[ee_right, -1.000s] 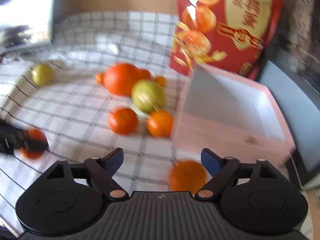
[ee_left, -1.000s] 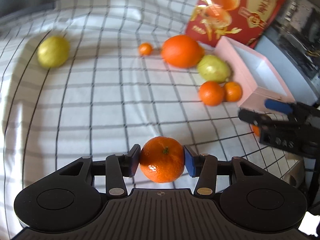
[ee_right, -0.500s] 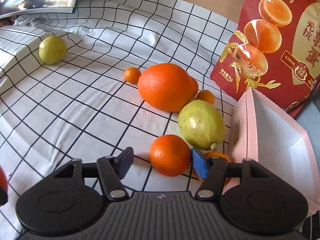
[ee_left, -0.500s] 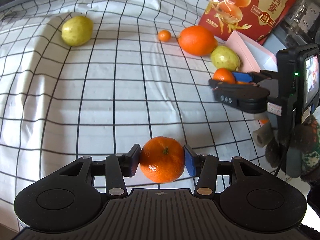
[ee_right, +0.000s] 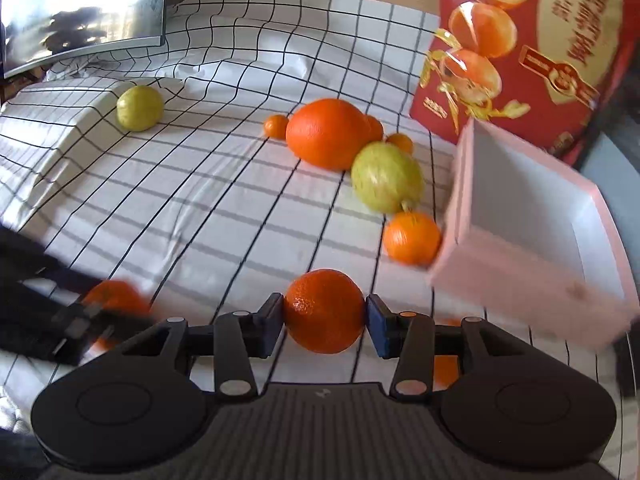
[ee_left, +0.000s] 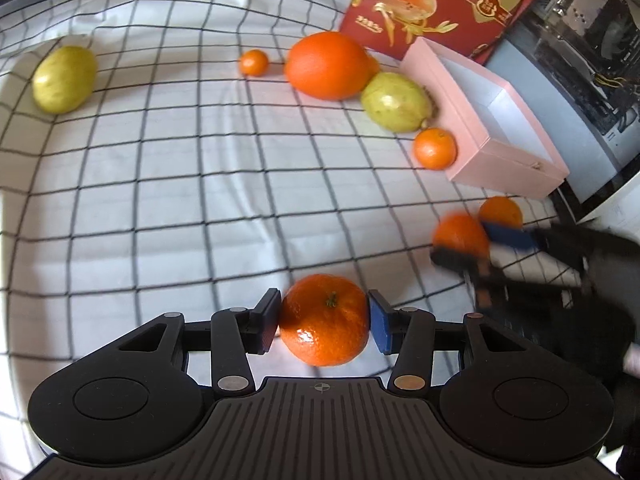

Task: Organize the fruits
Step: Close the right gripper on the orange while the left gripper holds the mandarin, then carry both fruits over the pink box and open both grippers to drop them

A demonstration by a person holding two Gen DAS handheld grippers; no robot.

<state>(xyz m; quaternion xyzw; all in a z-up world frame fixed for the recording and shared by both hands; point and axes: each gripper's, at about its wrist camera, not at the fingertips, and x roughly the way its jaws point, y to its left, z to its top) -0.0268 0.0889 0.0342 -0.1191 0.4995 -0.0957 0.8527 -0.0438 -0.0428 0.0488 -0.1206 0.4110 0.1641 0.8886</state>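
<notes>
My left gripper [ee_left: 323, 322] is shut on a mandarin [ee_left: 324, 319], held above the checked cloth [ee_left: 180, 184]. My right gripper [ee_right: 325, 320] is shut on another mandarin [ee_right: 325, 310]; it shows blurred in the left wrist view [ee_left: 460, 236]. A large orange [ee_right: 328, 133], a green pear-like fruit [ee_right: 386, 176] and a mandarin [ee_right: 411, 238] lie beside the empty pink box [ee_right: 532, 216]. A second green fruit [ee_right: 140, 107] lies far left. A small mandarin [ee_left: 253, 62] sits behind the large orange [ee_left: 326, 65].
A red printed fruit carton [ee_right: 528, 48] stands behind the pink box [ee_left: 500, 128]. Another mandarin [ee_left: 501, 211] lies in front of the box. A monitor [ee_right: 80, 8] stands at the back left. A raised fold of cloth [ee_right: 60, 120] runs along the left.
My right gripper closed on the mandarin beside the green fruit and drew it back toward me, away from the box. My left gripper still holds its mandarin, shifted nearer the fruit.
</notes>
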